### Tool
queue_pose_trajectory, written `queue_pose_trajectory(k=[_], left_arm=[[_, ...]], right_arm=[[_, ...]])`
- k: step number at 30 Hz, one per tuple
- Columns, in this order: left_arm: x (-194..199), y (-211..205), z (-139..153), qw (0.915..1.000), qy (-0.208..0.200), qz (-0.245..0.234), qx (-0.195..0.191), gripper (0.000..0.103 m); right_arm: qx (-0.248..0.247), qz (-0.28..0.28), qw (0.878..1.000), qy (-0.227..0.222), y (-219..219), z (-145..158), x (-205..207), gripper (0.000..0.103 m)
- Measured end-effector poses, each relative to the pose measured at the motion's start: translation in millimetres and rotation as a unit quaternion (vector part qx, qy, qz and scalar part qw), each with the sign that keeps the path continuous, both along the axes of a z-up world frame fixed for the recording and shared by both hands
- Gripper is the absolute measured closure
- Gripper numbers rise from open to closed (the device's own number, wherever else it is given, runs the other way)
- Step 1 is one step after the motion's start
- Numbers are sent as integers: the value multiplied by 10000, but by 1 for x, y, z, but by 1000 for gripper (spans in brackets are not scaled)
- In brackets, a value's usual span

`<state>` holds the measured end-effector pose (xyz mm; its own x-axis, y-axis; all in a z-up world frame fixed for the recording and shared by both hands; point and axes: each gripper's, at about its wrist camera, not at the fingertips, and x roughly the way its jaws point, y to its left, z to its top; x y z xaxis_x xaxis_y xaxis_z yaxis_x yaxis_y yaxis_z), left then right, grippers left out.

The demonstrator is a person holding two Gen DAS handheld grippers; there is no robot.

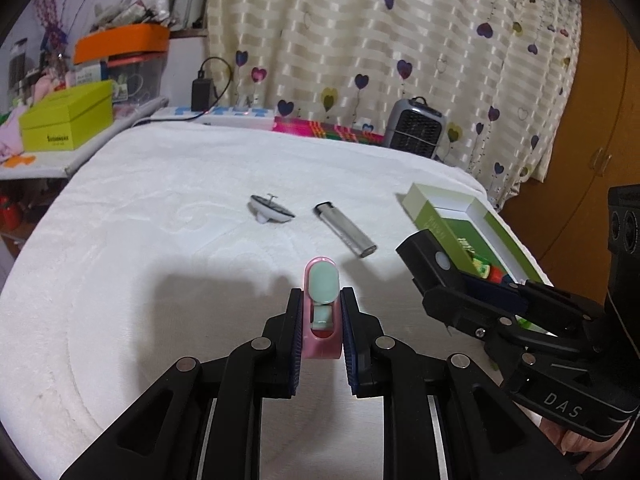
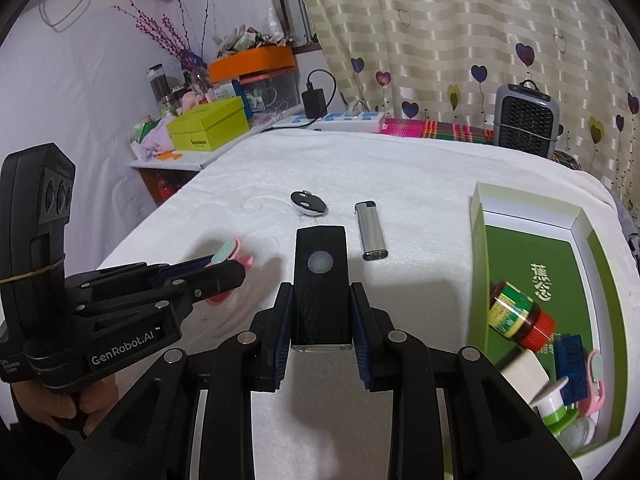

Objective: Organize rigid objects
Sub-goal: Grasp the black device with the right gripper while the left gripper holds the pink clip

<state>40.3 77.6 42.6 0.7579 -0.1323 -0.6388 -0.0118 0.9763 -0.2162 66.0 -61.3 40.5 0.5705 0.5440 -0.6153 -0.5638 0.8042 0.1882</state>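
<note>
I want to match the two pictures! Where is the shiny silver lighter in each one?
Left wrist view: the lighter lies on the white blanket, a little right of centre, slanting down to the right.
Right wrist view: the lighter lies just right of centre, nearly upright in the picture.
Shared landmark: the green box, to its right in both.

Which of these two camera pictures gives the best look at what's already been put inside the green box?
The right wrist view. It looks down into the green box, showing a red-capped jar, a blue block and white pieces. In the left wrist view, the right gripper and its black device cover most of the box; only a scrap of the contents peeks out.
</note>
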Motion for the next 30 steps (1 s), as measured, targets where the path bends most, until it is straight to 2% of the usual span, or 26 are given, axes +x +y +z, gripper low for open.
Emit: queue_pose_trajectory(k=[30], left_arm=[[-2,-65,19,9988,-139,-396,269,86]], right_arm=[[507,-230,9981,-251,-60,12,-22,75]])
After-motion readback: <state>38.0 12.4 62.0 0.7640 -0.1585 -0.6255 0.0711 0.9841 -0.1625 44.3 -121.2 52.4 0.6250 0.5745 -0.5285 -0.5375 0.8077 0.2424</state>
